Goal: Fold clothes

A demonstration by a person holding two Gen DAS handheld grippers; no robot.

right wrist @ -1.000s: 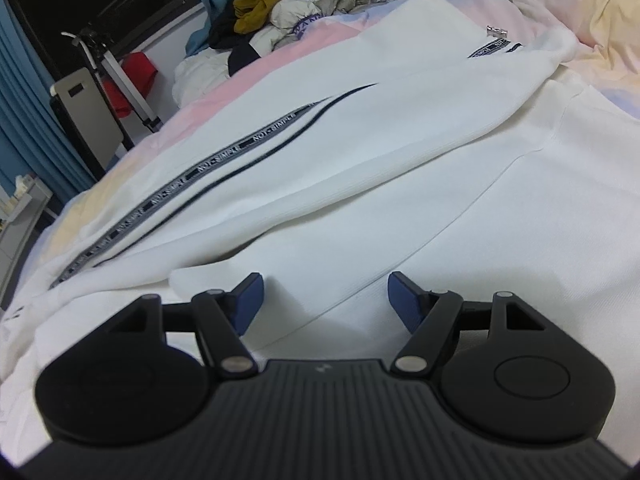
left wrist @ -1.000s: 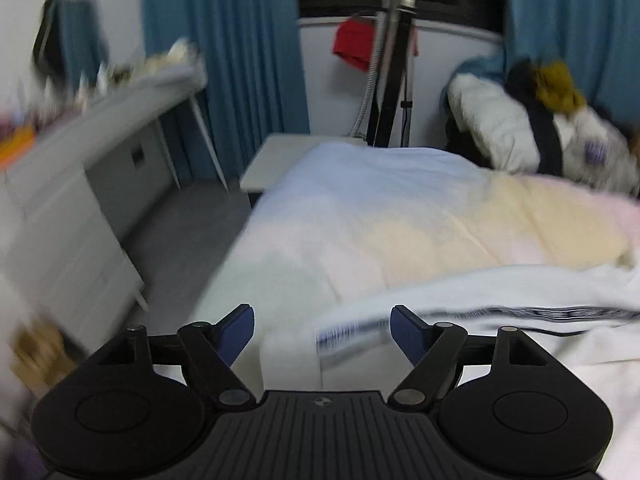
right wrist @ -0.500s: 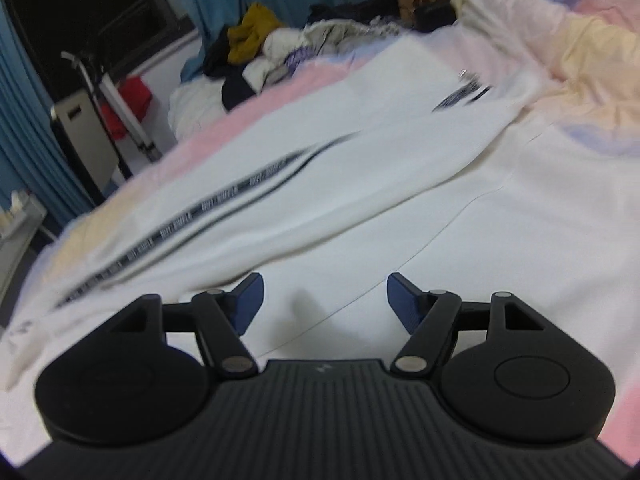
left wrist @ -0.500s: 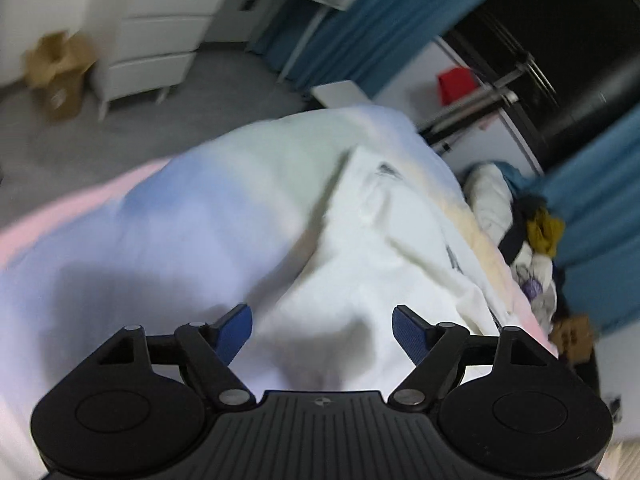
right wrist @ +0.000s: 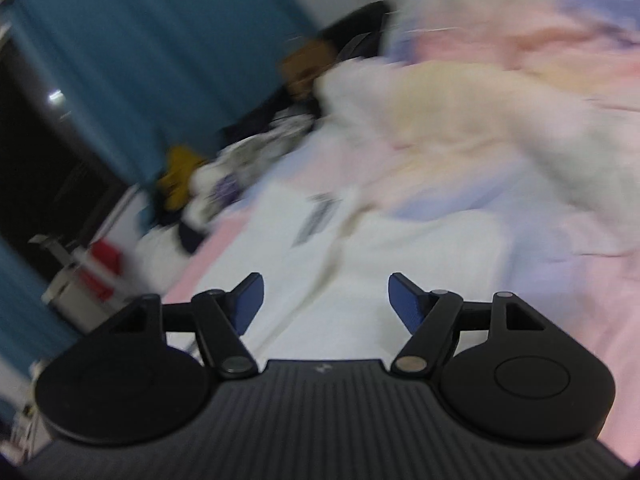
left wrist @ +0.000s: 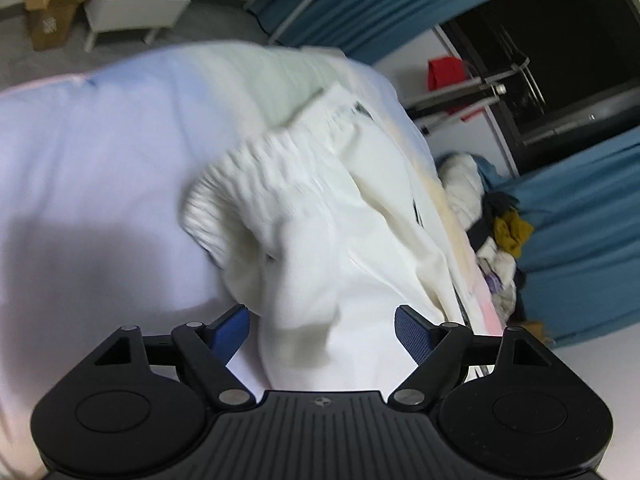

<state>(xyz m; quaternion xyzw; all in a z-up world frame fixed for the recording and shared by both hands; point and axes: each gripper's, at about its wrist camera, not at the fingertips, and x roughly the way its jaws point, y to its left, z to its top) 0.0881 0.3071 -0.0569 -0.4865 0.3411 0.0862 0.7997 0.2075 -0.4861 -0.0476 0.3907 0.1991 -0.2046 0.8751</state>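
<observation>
white ribbed cloth, the elastic waistband (left wrist: 276, 152) of the white trousers (left wrist: 320, 248), lies bunched on the pastel bedspread (left wrist: 100, 152) at twelve o'clock of the left gripper (left wrist: 320, 330). its jaws are spread, with cloth between them but unpinched. this looks like the reach before a fold; next it must pinch the waistband. the right gripper (right wrist: 326, 298), tilted and blurred, hangs released over the garment's far end.

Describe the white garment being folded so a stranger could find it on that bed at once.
Start at the bed with the pastel bedspread. On it, right before the open left gripper, lies the white garment. Its ribbed, gathered band and its place apart from the clothes pile by the blue curtain mark it out.
</observation>
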